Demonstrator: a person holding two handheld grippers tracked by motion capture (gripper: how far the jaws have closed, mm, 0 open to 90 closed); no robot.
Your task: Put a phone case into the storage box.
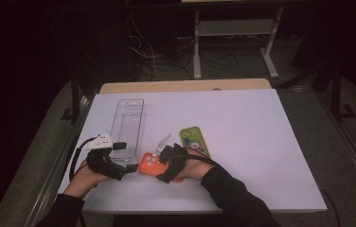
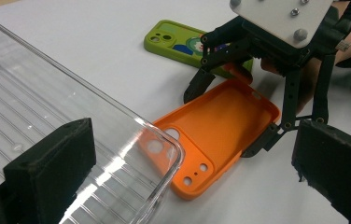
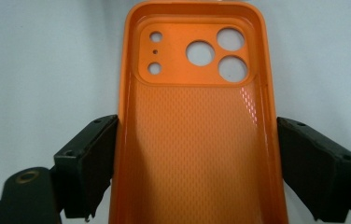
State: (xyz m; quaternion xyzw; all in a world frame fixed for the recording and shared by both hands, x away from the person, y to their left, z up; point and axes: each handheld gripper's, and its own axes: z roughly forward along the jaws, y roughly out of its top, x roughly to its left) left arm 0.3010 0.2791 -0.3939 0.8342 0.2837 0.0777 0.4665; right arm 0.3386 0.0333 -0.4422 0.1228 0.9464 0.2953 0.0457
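Orange phone case [image 3: 194,135] sits hollow side up on the white table [image 1: 242,142], right between the spread jaws of my right gripper [image 3: 194,168], one on each long edge. My left gripper [image 2: 183,186] is wide open too, straddling the near corner of the clear tray [image 2: 47,107], with the green phone case [image 2: 178,42] just beyond.

Between my right gripper's [image 3: 197,172] matt black plastic jaws lies the orange soft-plastic phone case [image 3: 197,121], its inside floor finely dimpled and its rim smooth with a faint sheen. Beside my left gripper's [image 2: 187,172] rough-edged black pads, the clear hard-plastic tray [image 2: 71,121] shines glossy, ribbed along its bottom. Beyond my right tool, the green glossy phone case [image 2: 176,39] rests on the smooth, matt white tabletop [image 1: 261,142].
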